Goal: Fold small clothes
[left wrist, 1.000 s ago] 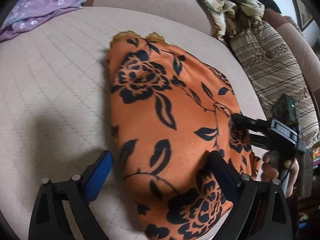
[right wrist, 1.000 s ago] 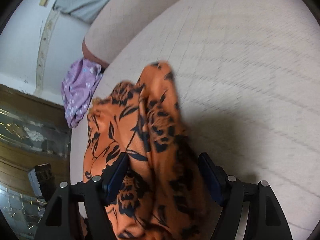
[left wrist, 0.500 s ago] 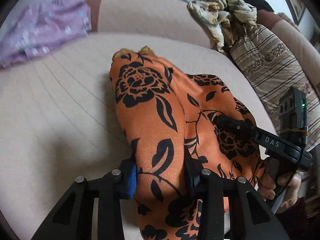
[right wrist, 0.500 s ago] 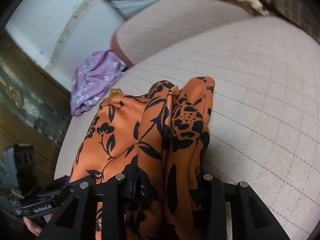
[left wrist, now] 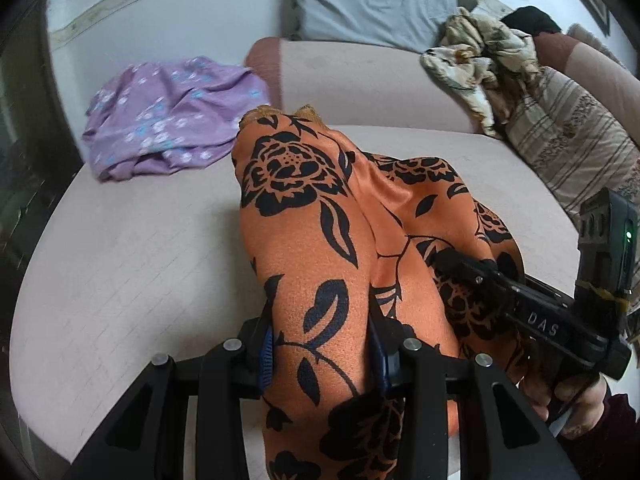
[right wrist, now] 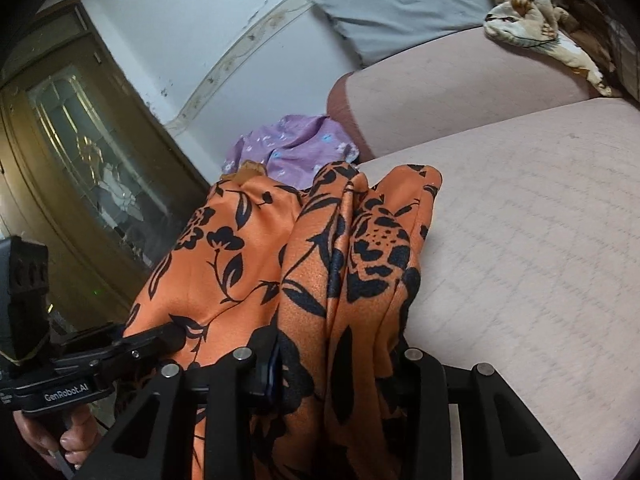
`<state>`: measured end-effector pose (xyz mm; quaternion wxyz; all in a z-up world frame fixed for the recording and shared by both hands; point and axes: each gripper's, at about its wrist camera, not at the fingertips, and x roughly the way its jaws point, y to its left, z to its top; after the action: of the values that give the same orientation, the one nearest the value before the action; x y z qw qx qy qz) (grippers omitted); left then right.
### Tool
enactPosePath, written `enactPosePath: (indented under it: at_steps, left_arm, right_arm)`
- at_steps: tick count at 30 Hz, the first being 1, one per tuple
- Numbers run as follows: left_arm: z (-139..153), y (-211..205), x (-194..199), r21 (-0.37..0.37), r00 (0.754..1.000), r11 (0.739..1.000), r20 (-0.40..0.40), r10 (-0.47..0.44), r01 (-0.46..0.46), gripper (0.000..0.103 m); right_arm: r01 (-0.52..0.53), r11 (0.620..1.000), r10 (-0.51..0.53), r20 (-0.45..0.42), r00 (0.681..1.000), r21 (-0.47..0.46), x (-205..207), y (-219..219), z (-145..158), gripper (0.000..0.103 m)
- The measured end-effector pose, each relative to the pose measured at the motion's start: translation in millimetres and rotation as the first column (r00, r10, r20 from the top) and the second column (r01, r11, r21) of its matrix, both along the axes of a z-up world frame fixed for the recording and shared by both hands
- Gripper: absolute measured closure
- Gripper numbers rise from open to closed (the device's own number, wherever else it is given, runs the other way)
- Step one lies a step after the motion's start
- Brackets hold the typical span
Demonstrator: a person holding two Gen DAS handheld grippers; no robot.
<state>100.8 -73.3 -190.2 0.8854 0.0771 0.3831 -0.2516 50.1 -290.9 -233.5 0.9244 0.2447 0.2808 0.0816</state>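
A home — sofa [left wrist: 168, 280] (cushioned), glass-paned wooden door [right wrist: 80, 152].

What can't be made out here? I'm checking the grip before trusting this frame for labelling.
- Left wrist view: orange floral garment covers the left gripper's pads.
- Right wrist view: bunched cloth hides the right gripper's right pad.
- Both views: the garment's near end is cut off by the bottom edge.
- Garment type: unclear.

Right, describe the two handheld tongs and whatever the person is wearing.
Both tongs are matte black with angular, cut-out finger frames, silver pivot screws and blue pads. The right tongs carry white "DAS" lettering and a boxy black module with a green light. The left tongs read "GenRobot.AI" in white. A dark maroon sleeve shows at the right hand.
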Motion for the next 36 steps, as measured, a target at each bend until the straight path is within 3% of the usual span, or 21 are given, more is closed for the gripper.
enactPosePath:
  at_steps: [6, 8, 9, 10, 11, 12, 14, 15, 17, 21, 25, 30, 36]
  left_arm:
    - [-37, 20, -1, -0.005, 0.996, 1.000, -0.093, 0.010, -0.011, 0.061]
    - [-60, 17, 1, 0.049, 0.993, 0.999, -0.117, 0.018, -0.013, 0.054]
    - [-77, 16, 4, 0.109, 0.991, 0.993, -0.127, 0.050, -0.037, 0.050]
    - [-83, 19, 7, 0.112, 0.989, 0.992, -0.129, 0.067, -0.053, 0.043]
    - [-82, 25, 7, 0.079, 0.988, 0.994, -0.129, 0.080, -0.070, 0.040]
    - [-76, 28, 6, 0.071, 0.987, 0.994, -0.132, 0.093, -0.085, 0.040]
    - [-59, 27, 1, 0.129, 0.989, 0.986, -0.080, 0.121, -0.110, 0.038]
    - [-47, 27, -5, 0.168, 0.992, 0.978, -0.010, 0.128, -0.125, 0.037]
    - [-22, 29, -23, 0.207, 0.983, 0.966, 0.137, 0.126, -0.153, 0.023]
    - [16, 36, -52, 0.211, 0.946, 0.958, 0.299, 0.128, -0.196, 0.019]
    - [48, 46, -70, 0.167, 0.929, 0.964, 0.342, 0.142, -0.209, 0.018]
    - [85, 58, -90, 0.100, 0.911, 0.969, 0.373, 0.175, -0.227, 0.018]
    - [111, 74, -104, 0.027, 0.886, 0.963, 0.398, 0.237, -0.269, 0.006]
  right_arm:
    - [-0.030, 0.998, 0.026, -0.077, 0.997, -0.048, -4, 24, -15, 0.065]
    - [-0.030, 0.998, 0.022, -0.139, 0.990, -0.062, -5, 28, -27, 0.065]
    - [-0.041, 0.997, 0.028, -0.197, 0.980, -0.062, -1, 28, -37, 0.063]
    - [-0.023, 0.996, 0.000, -0.256, 0.967, -0.088, 1, 28, -48, 0.055]
    - [-0.012, 0.995, -0.013, -0.260, 0.965, -0.094, 0, 27, -52, 0.053]
    - [-0.005, 0.995, -0.020, -0.257, 0.966, -0.097, -2, 27, -51, 0.050]
    - [0.003, 0.990, -0.040, -0.260, 0.965, -0.139, -10, 27, -39, 0.048]
    - [0.020, 0.986, -0.060, -0.239, 0.969, -0.164, -19, 28, -31, 0.048]
    - [0.073, 0.973, -0.113, -0.177, 0.978, -0.219, -40, 28, -15, 0.047]
    - [0.153, 0.932, -0.182, -0.058, 0.982, -0.327, -82, 40, 20, 0.047]
    - [0.168, 0.918, -0.179, 0.003, 0.984, -0.359, -108, 55, 61, 0.047]
    - [0.179, 0.855, -0.173, 0.059, 0.983, -0.486, -133, 83, 109, 0.047]
    - [0.210, 0.854, -0.204, 0.065, 0.977, -0.475, -140, 96, 140, 0.047]
